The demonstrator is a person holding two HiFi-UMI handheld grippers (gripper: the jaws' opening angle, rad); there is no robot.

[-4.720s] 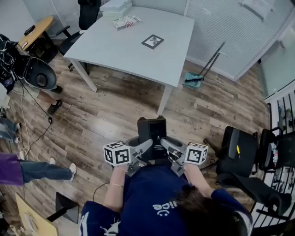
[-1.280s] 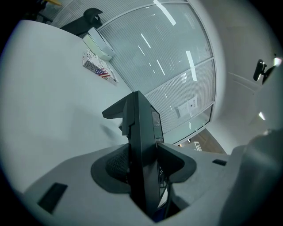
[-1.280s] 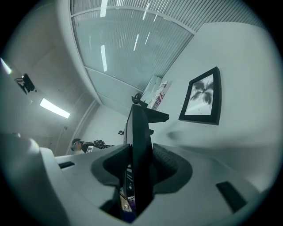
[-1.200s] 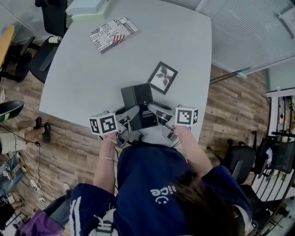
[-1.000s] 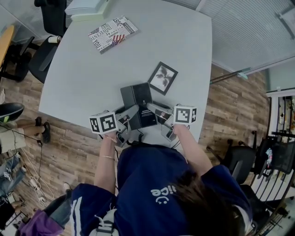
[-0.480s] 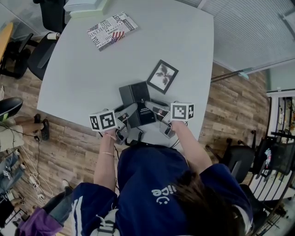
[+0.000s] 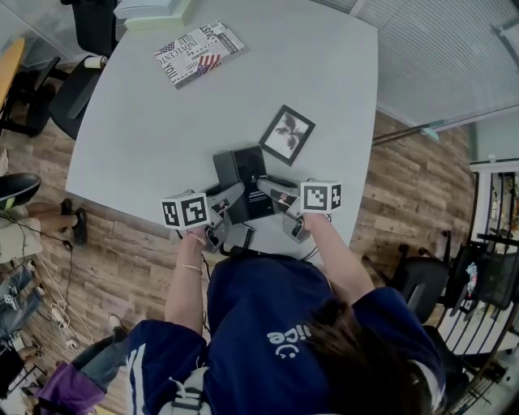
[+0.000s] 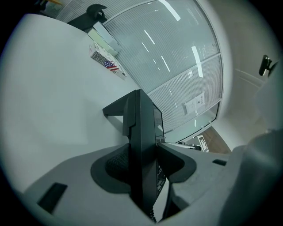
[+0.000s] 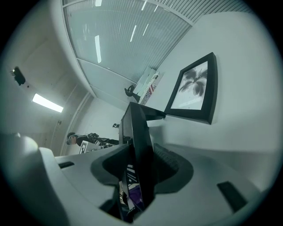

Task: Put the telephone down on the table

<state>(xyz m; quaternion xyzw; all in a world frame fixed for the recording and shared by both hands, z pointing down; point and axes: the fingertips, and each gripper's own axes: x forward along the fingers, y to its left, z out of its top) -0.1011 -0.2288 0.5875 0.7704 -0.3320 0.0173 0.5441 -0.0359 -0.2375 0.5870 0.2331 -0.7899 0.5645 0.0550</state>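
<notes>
The black telephone (image 7: 243, 182) is over the near edge of the white table (image 7: 146, 138), gripped from both sides. My left gripper (image 7: 229, 198) is shut on its left side, and in the left gripper view both pads press the telephone (image 8: 142, 132) edge-on between the left gripper's (image 8: 143, 165) jaws. My right gripper (image 7: 272, 194) is shut on its right side, and the telephone (image 9: 136, 128) stands between the right gripper's (image 9: 139, 170) pads. I cannot tell whether the telephone's base touches the table top.
A black picture frame (image 7: 286, 134) (image 9: 194, 88) lies just beyond the telephone. A magazine (image 7: 197, 53) (image 8: 107, 65) and stacked books (image 7: 150, 10) are at the table's far left. A black chair (image 7: 93, 32) stands by that corner. Wooden floor (image 7: 122, 259) lies below the near edge.
Several seconds ago I held the telephone over the floor, far from the table; it is now at the table's near edge. Over the last second both grippers and the telephone barely shifted.
</notes>
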